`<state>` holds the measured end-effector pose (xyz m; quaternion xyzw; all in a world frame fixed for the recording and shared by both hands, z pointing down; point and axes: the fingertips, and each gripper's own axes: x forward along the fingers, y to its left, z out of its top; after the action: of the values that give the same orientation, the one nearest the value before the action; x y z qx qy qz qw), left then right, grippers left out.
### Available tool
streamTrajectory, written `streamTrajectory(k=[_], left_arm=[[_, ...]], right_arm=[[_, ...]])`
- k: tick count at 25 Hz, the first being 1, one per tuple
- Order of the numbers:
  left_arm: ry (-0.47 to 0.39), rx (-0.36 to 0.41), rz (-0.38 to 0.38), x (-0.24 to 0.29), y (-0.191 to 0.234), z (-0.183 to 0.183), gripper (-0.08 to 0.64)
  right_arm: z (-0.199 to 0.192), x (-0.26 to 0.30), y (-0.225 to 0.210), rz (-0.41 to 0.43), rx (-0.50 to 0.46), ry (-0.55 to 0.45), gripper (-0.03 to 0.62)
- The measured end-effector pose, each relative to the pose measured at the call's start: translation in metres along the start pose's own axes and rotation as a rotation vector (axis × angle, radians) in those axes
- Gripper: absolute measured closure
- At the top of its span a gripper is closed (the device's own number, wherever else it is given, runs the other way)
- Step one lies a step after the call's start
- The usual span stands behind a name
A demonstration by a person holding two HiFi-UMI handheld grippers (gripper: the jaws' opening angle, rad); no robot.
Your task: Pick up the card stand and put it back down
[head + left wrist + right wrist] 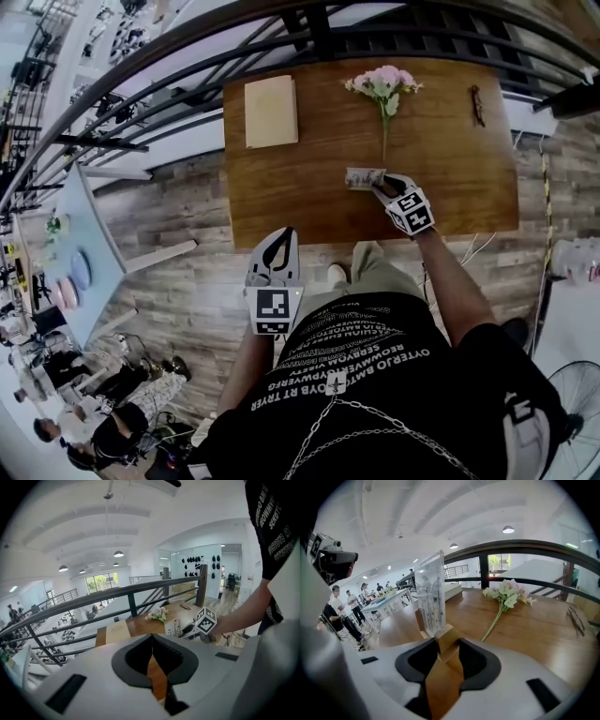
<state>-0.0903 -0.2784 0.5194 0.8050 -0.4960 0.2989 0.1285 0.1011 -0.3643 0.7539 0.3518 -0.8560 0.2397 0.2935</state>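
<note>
Much bare table [300, 187] around card stand [364, 178]

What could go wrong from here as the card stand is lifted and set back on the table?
1. The right gripper grips the card stand only by its low wooden base, so the tall clear panel could tip or slip out.
2. The stem of the flower ends close to the stand, which might be set down on it and stand crooked.

card stand [430, 592] print illegible, base part-hidden
</note>
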Motion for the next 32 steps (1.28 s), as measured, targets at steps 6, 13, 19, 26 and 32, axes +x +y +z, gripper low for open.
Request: streamTrajectory(k=[6,13,19,26,32], left_arm=[[-0.039,0.017,-0.013,-0.011,-0.002,-0.002,0.532],[-0.103,0.022,-0.022,-0.026,-0.005,0.005,0.532],[-0.13,0.033,-0.041,-0.037,-0.01,0.002,0.532],[-0.154,0.028,-0.058,-0.051,-0.009,0.002,0.532],[-0.152,0.024,-0.094,-0.059,-0.013,-0.004,0.532]], right_arm=[[0.011,-0.024,0.009,-0.023,-0.007,-0.011,0.439],[0.036,-0.058,0.026,-0.048,-0.044,-0.044,0.437],[0.056,-0.088,0.038,-0.075,-0.067,-0.068,0.437],[0.083,-0.119,0.05,-0.103,-0.085,-0.108,0.437],[0.11,-0.142,0.06,-0.121,-0.065,-0.144,0.437]])
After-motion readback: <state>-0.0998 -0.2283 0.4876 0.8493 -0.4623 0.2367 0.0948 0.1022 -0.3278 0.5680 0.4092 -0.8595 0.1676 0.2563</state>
